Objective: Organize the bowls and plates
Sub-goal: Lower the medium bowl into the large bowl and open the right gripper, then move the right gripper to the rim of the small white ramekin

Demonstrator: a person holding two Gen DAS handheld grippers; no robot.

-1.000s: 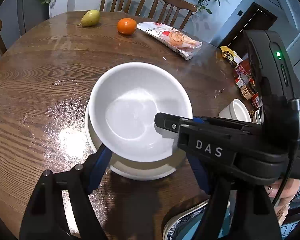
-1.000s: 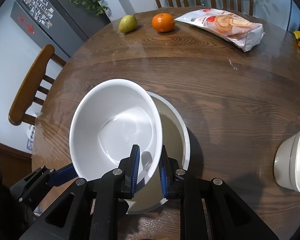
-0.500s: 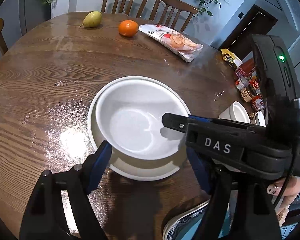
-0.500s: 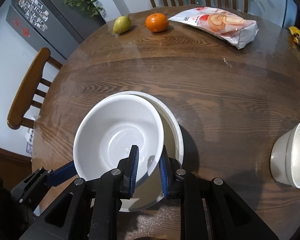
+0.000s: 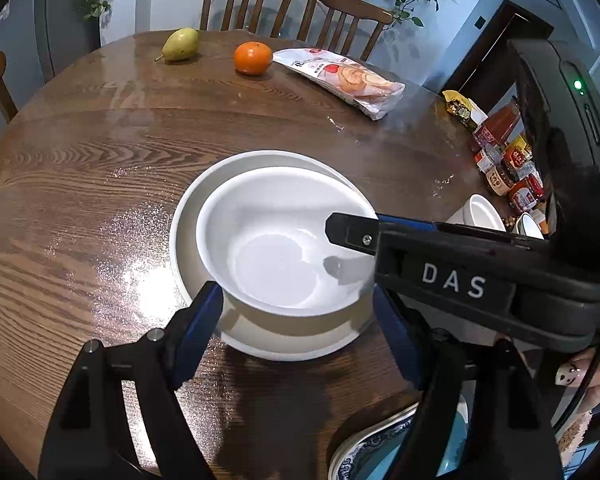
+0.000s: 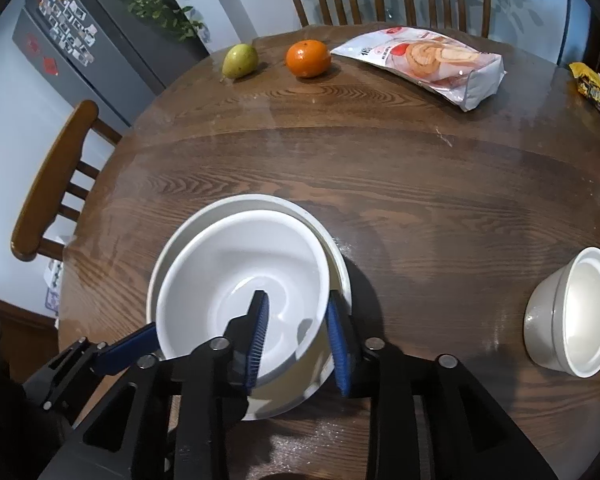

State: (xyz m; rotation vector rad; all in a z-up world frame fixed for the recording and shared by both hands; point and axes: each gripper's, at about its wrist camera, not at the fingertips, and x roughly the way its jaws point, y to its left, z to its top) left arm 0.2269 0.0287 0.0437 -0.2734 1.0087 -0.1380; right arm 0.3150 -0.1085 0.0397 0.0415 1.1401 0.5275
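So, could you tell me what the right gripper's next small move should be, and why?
Probably lift the right gripper clear: the inner bowl sits nested in the larger bowl, and the jaws are opening, straddling its rim.

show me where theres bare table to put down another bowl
Bare wood spans the middle, between the nested bowls and the fruit row: pear, orange, snack bag. Also free: between the nested bowls and the small bowl. The jars crowd the right edge.
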